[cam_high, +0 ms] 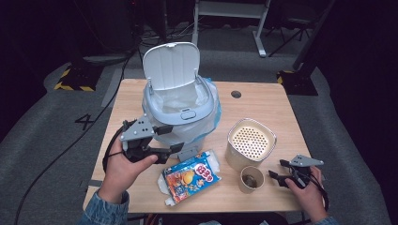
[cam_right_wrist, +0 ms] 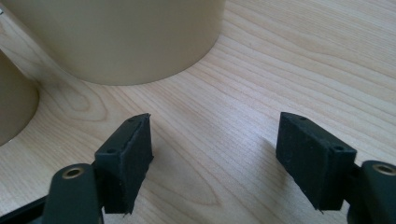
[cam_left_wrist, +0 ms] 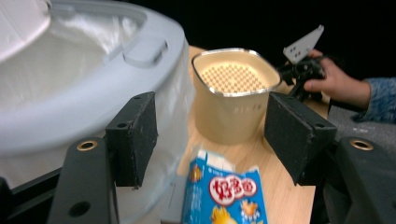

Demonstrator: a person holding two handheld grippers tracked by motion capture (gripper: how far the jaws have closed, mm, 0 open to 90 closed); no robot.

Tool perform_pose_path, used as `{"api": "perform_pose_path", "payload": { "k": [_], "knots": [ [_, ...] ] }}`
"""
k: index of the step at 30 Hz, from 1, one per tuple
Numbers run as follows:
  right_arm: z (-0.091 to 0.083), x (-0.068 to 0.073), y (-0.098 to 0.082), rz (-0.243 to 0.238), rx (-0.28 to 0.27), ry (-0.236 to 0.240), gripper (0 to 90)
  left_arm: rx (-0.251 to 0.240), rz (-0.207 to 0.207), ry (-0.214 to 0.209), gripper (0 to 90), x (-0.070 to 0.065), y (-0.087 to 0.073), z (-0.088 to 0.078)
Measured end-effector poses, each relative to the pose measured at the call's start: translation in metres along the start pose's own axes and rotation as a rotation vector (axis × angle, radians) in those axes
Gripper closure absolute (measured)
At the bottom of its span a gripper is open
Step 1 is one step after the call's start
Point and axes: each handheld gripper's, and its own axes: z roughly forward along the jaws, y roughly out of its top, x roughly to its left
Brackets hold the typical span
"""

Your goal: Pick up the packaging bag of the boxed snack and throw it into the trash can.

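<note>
While both tools gape empty: one bin (cam_high: 180, 112), one snack packet (cam_high: 190, 177), two beige cups.

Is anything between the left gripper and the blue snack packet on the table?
Nothing visible. The left gripper is open, and the snack packet lies flat on the table just ahead of its jaws, with the bin off to one side.
</note>
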Motion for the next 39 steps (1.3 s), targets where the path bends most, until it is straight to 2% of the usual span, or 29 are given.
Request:
{"api": "perform_pose_path", "payload": {
  "k": [3,5,6,8,10,11,13,18,22,25,28,29,30,31,37,39],
  "knots": [
    [0.0,0.0,0.0,0.0,0.0,0.0,27.3,0.026,0.009,0.014,33.0,-0.001,-0.009,0.003],
    [0.0,0.0,0.0,-0.001,0.0,0.0,27.2,0.044,-0.003,-0.002,32.5,0.001,-0.024,0.01],
    [0.0,0.0,0.0,0.0,0.0,0.0,27.3,0.044,-0.003,-0.002,32.1,0.001,-0.024,0.01],
    [0.0,0.0,0.0,0.0,0.0,0.0,27.3,0.057,-0.015,-0.003,31.1,0.004,-0.034,0.015],
    [0.0,0.0,0.0,0.0,0.0,0.0,27.2,0.102,-0.031,0.011,30.4,0.008,-0.044,0.024],
    [0.0,0.0,0.0,0.0,0.0,0.0,27.3,0.17,-0.008,0.028,29.5,0.01,-0.054,0.036],
    [0.0,0.0,0.0,0.0,0.0,0.0,27.3,0.183,-0.008,0.025,29.4,0.012,-0.059,0.041],
    [0.0,0.0,0.0,0.0,0.0,0.0,27.3,0.236,-0.041,-0.007,29.7,0.017,-0.073,0.06],
    [0.0,0.0,0.0,-0.001,0.0,0.0,27.3,0.296,-0.056,-0.009,29.5,0.022,-0.084,0.072],
    [0.0,0.0,0.0,-0.001,0.0,0.0,27.3,0.325,-0.062,-0.029,29.6,0.023,-0.092,0.08],
    [0.0,0.0,0.0,0.0,0.0,0.0,27.3,0.357,-0.076,-0.055,33.4,0.023,-0.097,0.09],
    [0.0,0.0,0.0,0.0,0.0,0.0,27.3,0.378,-0.085,-0.077,34.8,0.024,-0.1,0.097],
    [0.0,0.0,0.0,0.0,0.0,0.0,27.3,0.378,-0.085,-0.077,37.2,0.024,-0.1,0.097],
    [0.0,0.0,0.0,0.0,0.0,0.0,27.3,0.435,-0.097,-0.087,40.6,0.023,-0.104,0.105],
    [0.0,0.0,0.0,0.0,0.0,0.0,27.3,0.468,-0.119,-0.115,51.0,0.02,-0.106,0.112],
    [0.0,0.0,0.0,-0.001,0.0,0.0,27.3,0.502,-0.115,-0.114,57.2,0.021,-0.106,0.111]
  ]
}}
